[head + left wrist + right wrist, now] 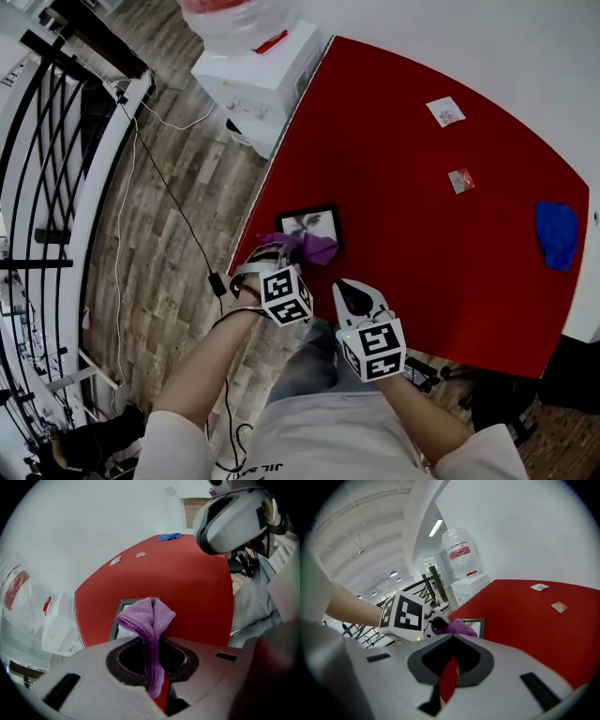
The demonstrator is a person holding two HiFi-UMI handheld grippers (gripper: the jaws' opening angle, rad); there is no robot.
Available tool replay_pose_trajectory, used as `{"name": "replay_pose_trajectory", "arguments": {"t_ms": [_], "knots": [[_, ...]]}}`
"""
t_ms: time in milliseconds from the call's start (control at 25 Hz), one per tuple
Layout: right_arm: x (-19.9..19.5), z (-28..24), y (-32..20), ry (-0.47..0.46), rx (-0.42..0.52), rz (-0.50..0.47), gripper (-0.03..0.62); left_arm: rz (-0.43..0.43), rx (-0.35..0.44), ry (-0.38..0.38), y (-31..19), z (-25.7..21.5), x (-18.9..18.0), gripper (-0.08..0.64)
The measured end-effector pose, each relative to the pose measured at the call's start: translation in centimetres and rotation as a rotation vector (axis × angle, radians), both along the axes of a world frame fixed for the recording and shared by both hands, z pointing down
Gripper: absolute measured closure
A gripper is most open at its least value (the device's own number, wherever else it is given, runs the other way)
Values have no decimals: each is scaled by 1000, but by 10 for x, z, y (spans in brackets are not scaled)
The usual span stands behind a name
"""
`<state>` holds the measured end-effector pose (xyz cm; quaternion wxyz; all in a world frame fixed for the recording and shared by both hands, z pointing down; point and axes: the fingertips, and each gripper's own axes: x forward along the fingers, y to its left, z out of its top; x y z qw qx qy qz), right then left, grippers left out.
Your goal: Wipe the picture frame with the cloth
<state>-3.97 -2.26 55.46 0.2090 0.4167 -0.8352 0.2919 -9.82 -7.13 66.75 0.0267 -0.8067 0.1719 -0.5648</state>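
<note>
1. Left tongs (151, 641) clench a purple cloth (147, 616) over the picture frame (312, 223).
2. The frame lies flat at the red table's (422, 244) near-left corner.
3. Right tongs (452, 641), closed and empty, hover nearby.

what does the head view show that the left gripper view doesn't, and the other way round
Only the head view: the black railing, the cable trailing over the floor, and the person's forearms.

Only the left gripper view: a close look along the left gripper, whose jaws are shut on a strip of the purple cloth.

Both: the red table, the picture frame lying flat on it with the cloth bunched at its near edge, and the blue cloth at the table's far side.
</note>
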Motion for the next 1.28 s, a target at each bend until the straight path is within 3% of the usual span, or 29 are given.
{"name": "replay_pose_trajectory", "arguments": {"t_ms": [320, 480, 600, 760, 1040, 1280], "knots": [[9, 0, 6, 14, -9, 18, 589, -31, 46, -7, -53, -10, -2, 503], [22, 1, 6, 24, -11, 39, 589, -93, 45, 22, -91, -15, 2, 503], [32, 2, 7, 32, -18, 61, 589, -80, 51, 11, -102, -15, 5, 503], [36, 5, 6, 33, -20, 65, 589, -39, 30, -5, -85, -9, 10, 503], [25, 3, 5, 11, -12, 47, 589, 76, -36, -14, 2, 0, 26, 503], [20, 3, 9, 10, -12, 32, 589, 63, -29, -14, -2, -1, 26, 503]]}}
